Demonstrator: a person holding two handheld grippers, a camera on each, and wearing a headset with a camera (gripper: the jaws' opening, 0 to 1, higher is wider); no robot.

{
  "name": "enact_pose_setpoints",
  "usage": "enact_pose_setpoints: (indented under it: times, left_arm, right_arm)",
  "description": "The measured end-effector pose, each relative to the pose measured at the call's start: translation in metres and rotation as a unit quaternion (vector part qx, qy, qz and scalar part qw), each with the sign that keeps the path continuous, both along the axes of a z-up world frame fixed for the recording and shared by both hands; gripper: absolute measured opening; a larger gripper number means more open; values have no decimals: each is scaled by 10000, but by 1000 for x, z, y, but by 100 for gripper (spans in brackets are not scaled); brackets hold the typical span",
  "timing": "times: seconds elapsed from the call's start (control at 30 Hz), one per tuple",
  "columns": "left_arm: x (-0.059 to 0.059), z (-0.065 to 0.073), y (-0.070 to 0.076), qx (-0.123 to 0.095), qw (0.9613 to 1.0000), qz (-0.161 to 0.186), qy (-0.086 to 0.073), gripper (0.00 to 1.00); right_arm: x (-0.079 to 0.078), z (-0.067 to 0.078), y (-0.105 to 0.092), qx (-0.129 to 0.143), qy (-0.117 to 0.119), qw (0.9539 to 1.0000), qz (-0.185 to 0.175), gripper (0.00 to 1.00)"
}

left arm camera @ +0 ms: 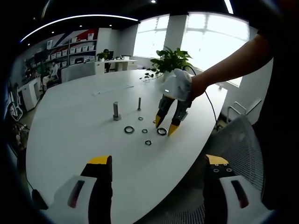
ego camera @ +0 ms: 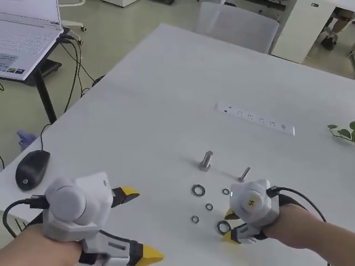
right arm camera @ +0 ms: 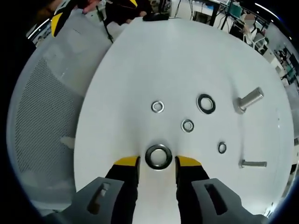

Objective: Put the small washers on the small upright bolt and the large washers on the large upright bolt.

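Note:
The large bolt (ego camera: 206, 160) and the thinner small bolt (ego camera: 244, 175) stand upright on the white table (ego camera: 166, 100). In front of them lie a large washer (ego camera: 198, 191) and three small washers (ego camera: 226, 192), (ego camera: 209, 207), (ego camera: 195, 219). A second large washer (right arm camera: 158, 157) lies flat between the yellow fingertips (right arm camera: 127, 161) of my right gripper (ego camera: 226, 226), which stands open around it with a narrow gap on each side. My left gripper (ego camera: 140, 224) hovers wide open near the table's front edge, holding nothing. The left gripper view shows the right gripper (left arm camera: 168, 127) tipped down over that washer (left arm camera: 162, 131).
A white power strip (ego camera: 255, 118) lies beyond the bolts. A black mouse (ego camera: 31, 169) sits at the table's left edge, and a laptop (ego camera: 25, 33) is on a stand further left. A chair (ego camera: 236, 25) stands at the far side and plant leaves (ego camera: 344, 131) at right.

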State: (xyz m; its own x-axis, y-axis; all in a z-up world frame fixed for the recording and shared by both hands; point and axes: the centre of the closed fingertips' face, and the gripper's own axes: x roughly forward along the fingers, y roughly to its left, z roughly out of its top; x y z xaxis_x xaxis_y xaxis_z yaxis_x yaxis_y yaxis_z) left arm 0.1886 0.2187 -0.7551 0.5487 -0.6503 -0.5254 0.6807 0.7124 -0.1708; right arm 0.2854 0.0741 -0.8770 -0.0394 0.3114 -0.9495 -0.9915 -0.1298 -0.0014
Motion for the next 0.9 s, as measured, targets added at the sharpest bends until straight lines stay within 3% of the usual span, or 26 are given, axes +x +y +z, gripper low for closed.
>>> enact_pose_setpoints:
  times: [0.17,0.37,0.5,0.9]
  left_arm:
    - [-2,0,2,38,10000,-7,5,78]
    - [0,5,2,-32,10000,8,-32,76]
    - [0,6,-2,-16,10000,-42,-76,75]
    - [0,12,-4,37,9999,-57,-122,74]
  right_arm:
    - [-4,-1,1,-163,-75,9998,82,25]
    - [-2,-2,1,-800,-185,9963,234,25]
    - [-2,-3,1,-1001,-234,9937,448,23]
    - [0,-1,0,-764,-114,9969,146,21]
